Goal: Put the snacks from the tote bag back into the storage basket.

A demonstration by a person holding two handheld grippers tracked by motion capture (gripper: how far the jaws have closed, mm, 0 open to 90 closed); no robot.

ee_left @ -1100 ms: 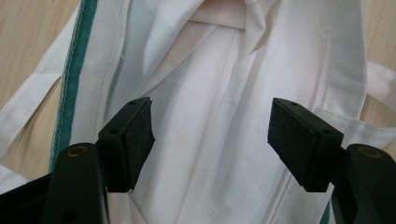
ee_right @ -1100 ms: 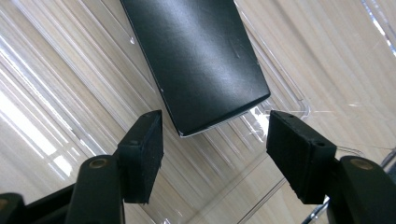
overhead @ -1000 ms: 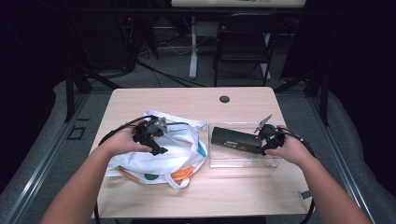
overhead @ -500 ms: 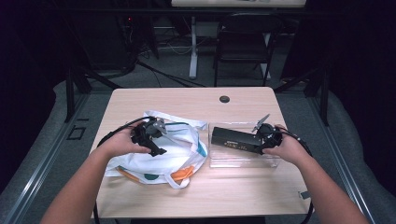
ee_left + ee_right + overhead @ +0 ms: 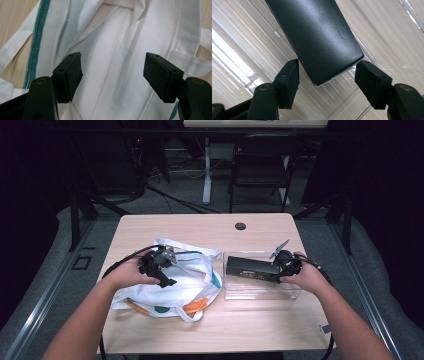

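Black and matte, the long flat box [image 5: 317, 37] lies inside a clear plastic tray [image 5: 260, 289] on the right half of the wooden table [image 5: 200, 227], its length running across the table. In the right gripper view its near end sits between the two jaws, a corner close to the left pad and the end edge near the right pad, with a sliver of gap visible on both sides; the pads do not press on it, so the right gripper [image 5: 327, 75] stands wide open around the box end and grips nothing. From the high view the same gripper [image 5: 278, 268] meets the right end of the box [image 5: 250, 267], held in the person's right hand [image 5: 305, 277]. Ribbed plastic of the tray [image 5: 242, 50] shows beneath the box, with the table grain through it. Just to the left of the tray lies a white cloth bag [image 5: 170, 285] with teal trim and orange patches, crumpled, with its straps spread out. The left gripper [image 5: 159, 262], in the left hand [image 5: 127, 272], hovers over the bag's upper part. In the left gripper view its jaws are spread wide above the bag's white folds [image 5: 112, 50], holding nothing. A small dark round fitting [image 5: 240, 226] sits near the table's far edge.
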